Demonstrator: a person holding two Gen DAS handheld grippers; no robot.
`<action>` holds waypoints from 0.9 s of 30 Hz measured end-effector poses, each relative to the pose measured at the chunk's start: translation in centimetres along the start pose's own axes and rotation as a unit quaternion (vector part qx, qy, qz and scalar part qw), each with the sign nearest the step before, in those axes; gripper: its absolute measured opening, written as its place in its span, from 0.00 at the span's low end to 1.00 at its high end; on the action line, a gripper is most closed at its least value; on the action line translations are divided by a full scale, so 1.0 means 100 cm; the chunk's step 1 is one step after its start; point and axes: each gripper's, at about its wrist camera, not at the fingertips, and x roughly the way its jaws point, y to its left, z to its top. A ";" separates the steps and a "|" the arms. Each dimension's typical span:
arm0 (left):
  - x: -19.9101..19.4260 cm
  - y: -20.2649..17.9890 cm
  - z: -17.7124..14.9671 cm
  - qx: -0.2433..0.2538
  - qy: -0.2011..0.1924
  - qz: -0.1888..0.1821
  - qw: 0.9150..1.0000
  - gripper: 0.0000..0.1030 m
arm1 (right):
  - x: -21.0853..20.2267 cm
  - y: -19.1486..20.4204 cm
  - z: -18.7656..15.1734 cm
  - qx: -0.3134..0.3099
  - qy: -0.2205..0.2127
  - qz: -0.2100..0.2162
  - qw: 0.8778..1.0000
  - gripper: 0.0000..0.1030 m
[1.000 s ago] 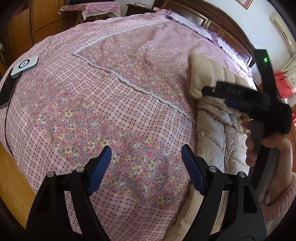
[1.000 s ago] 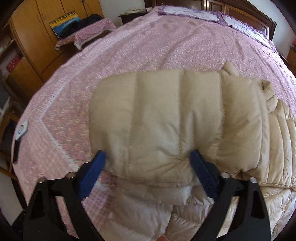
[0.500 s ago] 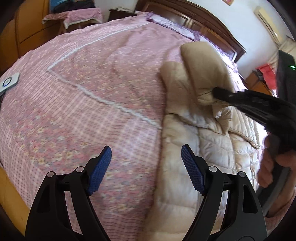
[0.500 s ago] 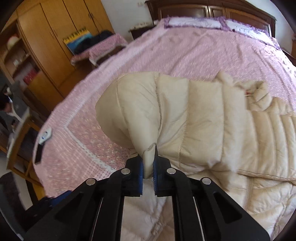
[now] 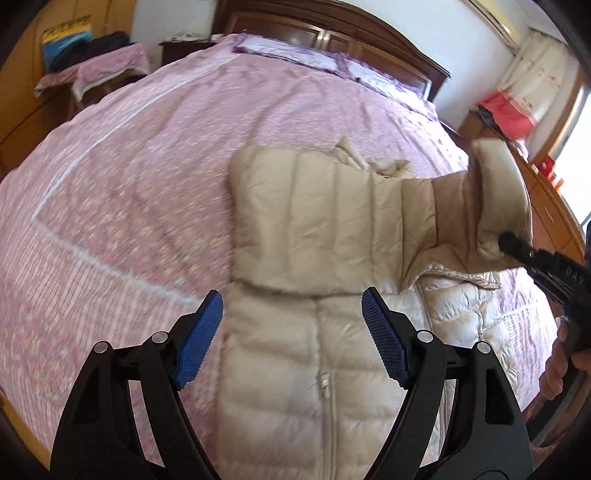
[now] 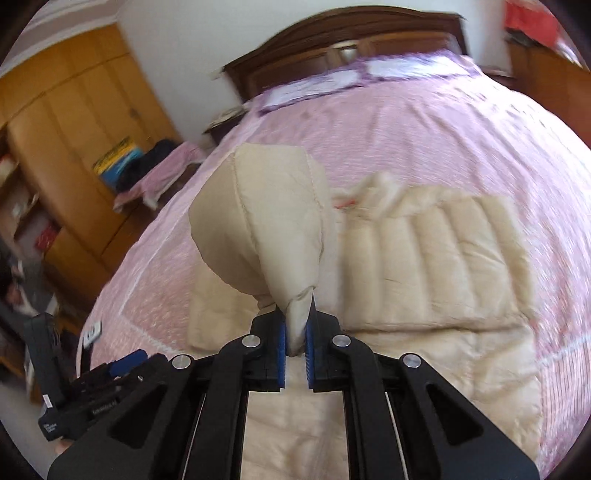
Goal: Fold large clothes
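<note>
A beige quilted down jacket (image 5: 314, 332) lies zipper-up on the pink floral bed (image 5: 129, 166). Its hood (image 5: 306, 221) is partly flat above the body, and one side of the hood (image 6: 258, 221) is lifted. My right gripper (image 6: 296, 332) is shut on the edge of that hood and holds it up above the jacket; it also shows at the right of the left wrist view (image 5: 517, 251). My left gripper (image 5: 291, 332) is open and empty, hovering over the jacket's chest near the zipper.
A dark wooden headboard (image 5: 332, 33) and pillows stand at the far end of the bed. A wooden wardrobe (image 6: 74, 147) and a cloth-covered stool (image 5: 96, 74) are on the left. A phone (image 6: 92, 328) lies near the bed's left edge.
My right gripper shut on the hood's edge and lifted it up and to the right. My left gripper swung right from the bare bedspread to above the jacket, still open.
</note>
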 end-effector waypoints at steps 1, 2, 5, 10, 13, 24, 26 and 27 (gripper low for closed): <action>0.005 -0.005 0.003 0.007 0.003 -0.001 1.000 0.75 | -0.002 -0.012 -0.001 0.012 -0.001 -0.006 1.000 0.09; 0.009 -0.010 0.005 0.013 0.006 -0.001 1.000 0.75 | -0.004 -0.022 -0.001 0.020 -0.003 -0.012 1.000 0.09; 0.022 -0.021 0.010 0.026 0.010 0.000 1.000 0.75 | -0.005 -0.051 -0.005 0.049 -0.005 -0.023 0.999 0.09; 0.040 -0.033 0.018 0.029 0.017 0.005 0.999 0.75 | -0.002 -0.087 -0.015 0.085 -0.007 -0.052 0.995 0.18; 0.046 -0.037 0.019 0.026 0.019 0.002 0.999 0.75 | -0.008 -0.100 -0.019 0.086 -0.018 -0.095 0.992 0.34; 0.045 -0.039 0.018 0.036 0.017 0.018 0.999 0.75 | -0.063 -0.112 -0.026 0.068 -0.064 -0.085 0.992 0.47; 0.044 -0.040 0.018 0.040 0.016 0.022 0.999 0.75 | -0.069 -0.102 -0.025 0.048 -0.068 -0.081 0.993 0.48; 0.044 -0.041 0.018 0.045 0.015 0.025 0.999 0.75 | -0.072 -0.097 -0.026 0.038 -0.069 -0.075 0.994 0.48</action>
